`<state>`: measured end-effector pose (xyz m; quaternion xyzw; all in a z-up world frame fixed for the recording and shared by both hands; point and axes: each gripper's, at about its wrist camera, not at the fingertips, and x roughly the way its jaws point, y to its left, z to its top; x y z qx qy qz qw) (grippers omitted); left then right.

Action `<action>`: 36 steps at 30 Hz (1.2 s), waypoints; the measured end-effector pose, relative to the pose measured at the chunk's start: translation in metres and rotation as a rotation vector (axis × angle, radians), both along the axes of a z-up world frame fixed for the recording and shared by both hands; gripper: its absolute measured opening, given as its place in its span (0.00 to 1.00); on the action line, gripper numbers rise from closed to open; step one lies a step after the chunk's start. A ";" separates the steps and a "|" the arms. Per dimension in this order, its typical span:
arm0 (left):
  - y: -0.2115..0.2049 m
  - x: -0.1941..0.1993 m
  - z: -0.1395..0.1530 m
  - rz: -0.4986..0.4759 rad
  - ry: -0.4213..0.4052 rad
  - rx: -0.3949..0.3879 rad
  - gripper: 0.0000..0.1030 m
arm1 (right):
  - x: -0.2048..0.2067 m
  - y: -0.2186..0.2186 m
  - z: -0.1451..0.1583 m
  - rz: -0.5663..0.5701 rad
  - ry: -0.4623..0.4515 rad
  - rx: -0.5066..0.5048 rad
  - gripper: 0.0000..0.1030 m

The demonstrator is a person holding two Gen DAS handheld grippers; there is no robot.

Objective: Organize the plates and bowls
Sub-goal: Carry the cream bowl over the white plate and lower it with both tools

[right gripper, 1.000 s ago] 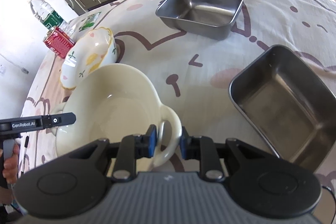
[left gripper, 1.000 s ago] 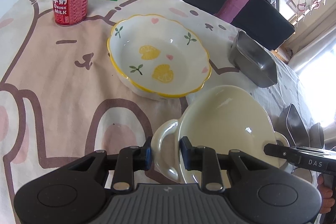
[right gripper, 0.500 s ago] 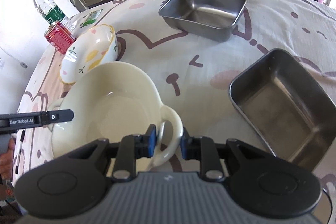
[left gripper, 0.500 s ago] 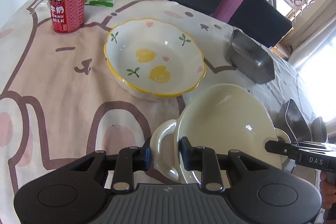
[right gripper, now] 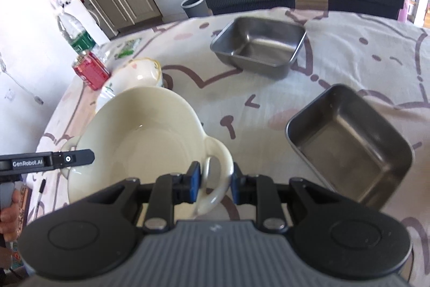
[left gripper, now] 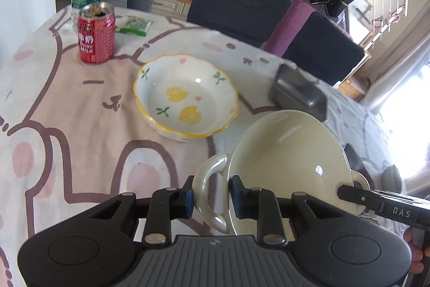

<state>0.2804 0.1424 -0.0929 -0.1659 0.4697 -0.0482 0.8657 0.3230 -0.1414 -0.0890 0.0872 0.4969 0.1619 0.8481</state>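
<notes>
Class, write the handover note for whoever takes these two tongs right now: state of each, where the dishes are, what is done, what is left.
Left tongs: shut on one handle of the cream bowl.
Right tongs: shut on its other handle.
Lemon-print bowl sits on the table, beside the cream bowl.
Two steel trays, one far, one near, both empty.
Done: cream bowl gripped from both sides.
Left: set it down, probably in the lemon-print bowl; trays unsorted.

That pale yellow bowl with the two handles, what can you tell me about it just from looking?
The cream bowl looks like glazed ceramic, glossy and plain, wide and empty, with a loop handle on each of two opposite sides. The left tongs pinch one handle and the right tongs pinch the other. It sits roughly level between them, close to the flowered bowl, which lies beyond it on the tablecloth. Whether its base touches the cloth cannot be told.
</notes>
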 end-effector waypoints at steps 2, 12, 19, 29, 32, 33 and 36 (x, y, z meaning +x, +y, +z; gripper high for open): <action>-0.006 -0.007 0.008 -0.003 -0.015 -0.005 0.27 | -0.007 -0.007 0.009 -0.015 -0.018 0.013 0.25; -0.047 -0.037 0.040 -0.026 -0.055 -0.036 0.27 | -0.050 -0.045 0.044 -0.100 -0.065 0.030 0.25; -0.079 -0.054 0.053 -0.048 -0.081 -0.068 0.27 | -0.078 -0.076 0.059 -0.165 -0.095 0.023 0.25; -0.130 -0.068 0.057 -0.095 -0.088 -0.101 0.27 | -0.112 -0.125 0.070 -0.262 -0.114 0.009 0.26; -0.147 -0.069 0.054 -0.113 -0.079 -0.105 0.27 | -0.122 -0.139 0.070 -0.288 -0.111 -0.001 0.26; -0.153 -0.070 0.053 -0.119 -0.076 -0.105 0.27 | -0.125 -0.144 0.070 -0.297 -0.108 -0.004 0.26; -0.168 -0.071 0.048 -0.135 -0.062 -0.109 0.27 | -0.130 -0.156 0.067 -0.325 -0.095 -0.014 0.26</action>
